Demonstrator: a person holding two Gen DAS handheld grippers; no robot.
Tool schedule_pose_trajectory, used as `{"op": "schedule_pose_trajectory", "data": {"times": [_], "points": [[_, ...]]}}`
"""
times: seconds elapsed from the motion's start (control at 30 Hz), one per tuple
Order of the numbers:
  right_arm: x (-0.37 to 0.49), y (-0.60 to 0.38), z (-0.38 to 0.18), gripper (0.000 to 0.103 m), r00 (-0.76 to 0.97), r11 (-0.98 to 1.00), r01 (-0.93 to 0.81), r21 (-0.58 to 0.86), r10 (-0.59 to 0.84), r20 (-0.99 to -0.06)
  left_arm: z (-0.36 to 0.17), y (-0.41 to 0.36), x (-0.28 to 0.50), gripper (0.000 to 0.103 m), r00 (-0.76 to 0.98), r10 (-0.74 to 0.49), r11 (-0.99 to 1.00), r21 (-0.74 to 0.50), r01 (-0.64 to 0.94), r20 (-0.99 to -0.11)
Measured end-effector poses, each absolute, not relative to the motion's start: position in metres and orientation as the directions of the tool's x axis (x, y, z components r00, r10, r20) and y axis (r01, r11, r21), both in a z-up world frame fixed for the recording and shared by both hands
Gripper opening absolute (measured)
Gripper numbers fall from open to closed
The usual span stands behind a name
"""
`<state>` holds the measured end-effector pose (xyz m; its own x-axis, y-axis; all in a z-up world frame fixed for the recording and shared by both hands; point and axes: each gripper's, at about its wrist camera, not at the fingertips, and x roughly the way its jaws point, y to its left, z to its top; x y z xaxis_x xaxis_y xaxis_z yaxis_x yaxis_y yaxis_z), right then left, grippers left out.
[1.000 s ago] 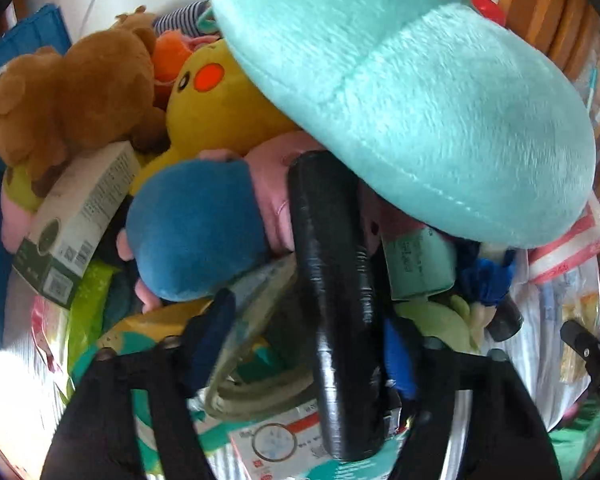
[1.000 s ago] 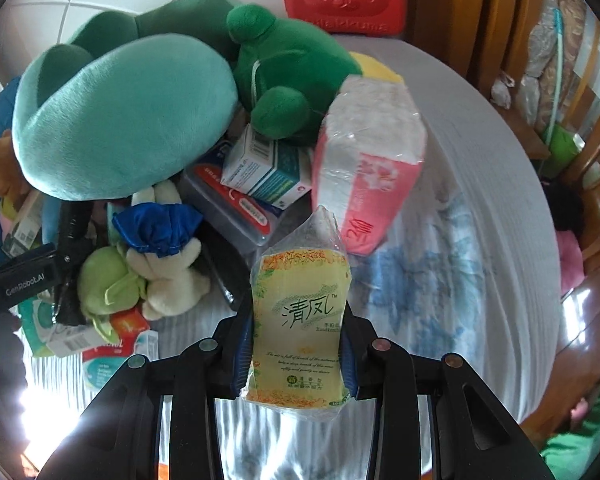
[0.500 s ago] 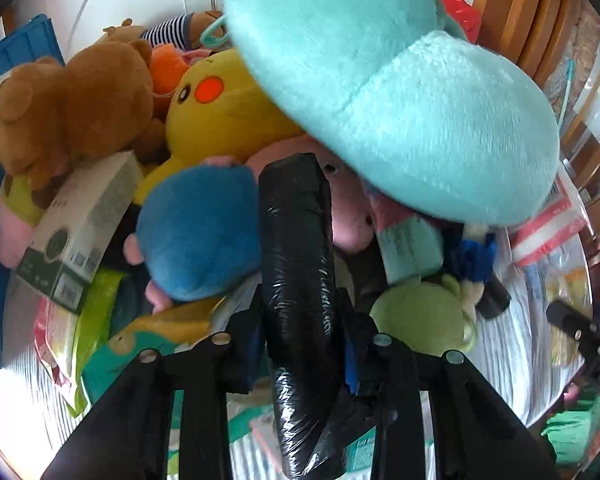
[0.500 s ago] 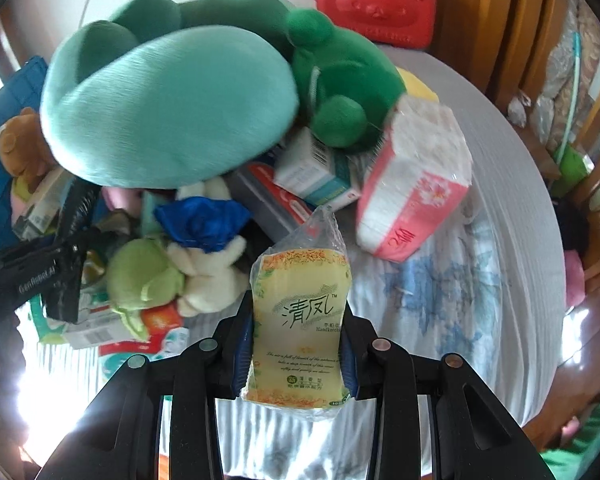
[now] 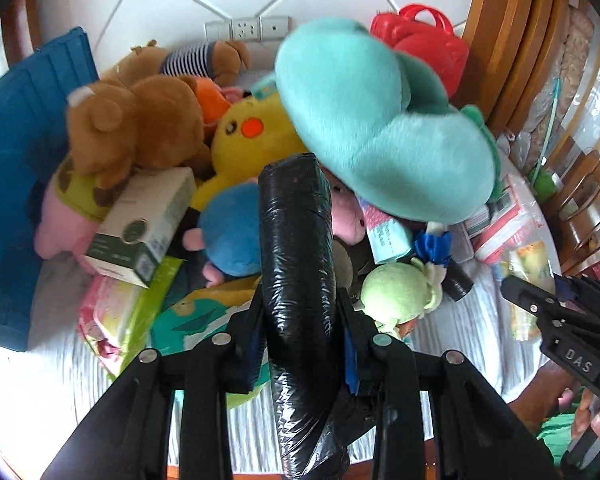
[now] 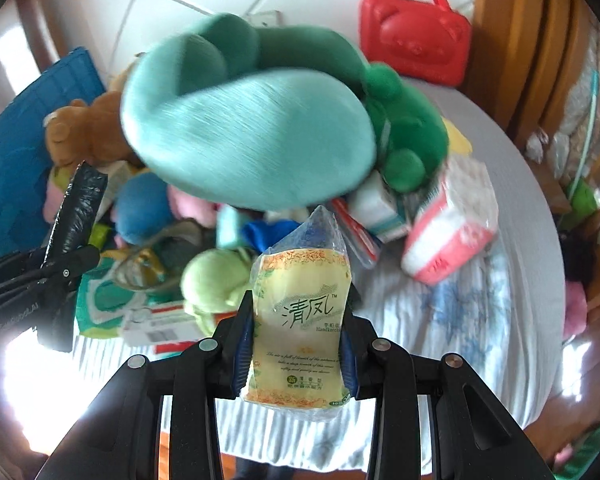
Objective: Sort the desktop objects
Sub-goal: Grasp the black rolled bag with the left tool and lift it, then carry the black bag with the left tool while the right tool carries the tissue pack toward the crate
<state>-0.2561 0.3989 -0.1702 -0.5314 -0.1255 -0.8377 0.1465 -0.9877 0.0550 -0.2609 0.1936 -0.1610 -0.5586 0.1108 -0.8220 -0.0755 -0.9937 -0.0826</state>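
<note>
Up front in the left wrist view, the left gripper (image 5: 300, 332) pinches a black roll (image 5: 298, 280), upright above the toy pile; behind it sits the teal plush (image 5: 384, 128), a yellow plush (image 5: 256, 132) at its left; in the right wrist view, the right gripper (image 6: 298, 344) clamps a yellow tissue pack (image 6: 300, 320), upright, just below the teal plush (image 6: 252, 136); a pink pack (image 6: 452, 220) lies at that plush's lower right.
</note>
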Motion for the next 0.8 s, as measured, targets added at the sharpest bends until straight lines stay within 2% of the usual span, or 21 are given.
{"op": "schedule_pose_trajectory", "data": {"times": [0.37,0.8], "points": [[-0.244,0.343,-0.11,0.035,-0.613,-0.958,0.287,0.01,-0.192,-0.766,-0.1,0.161,-0.217,0.03,-0.657,0.045,-0.998,-0.069,0.012,-0.753],[-0.225,0.268,-0.065,0.035,-0.629,-0.881,0.473,-0.031,-0.313,-0.712,-0.059,0.108,-0.166,0.03,-0.713,-0.074,-0.987,-0.051,0.153,-0.697]]}}
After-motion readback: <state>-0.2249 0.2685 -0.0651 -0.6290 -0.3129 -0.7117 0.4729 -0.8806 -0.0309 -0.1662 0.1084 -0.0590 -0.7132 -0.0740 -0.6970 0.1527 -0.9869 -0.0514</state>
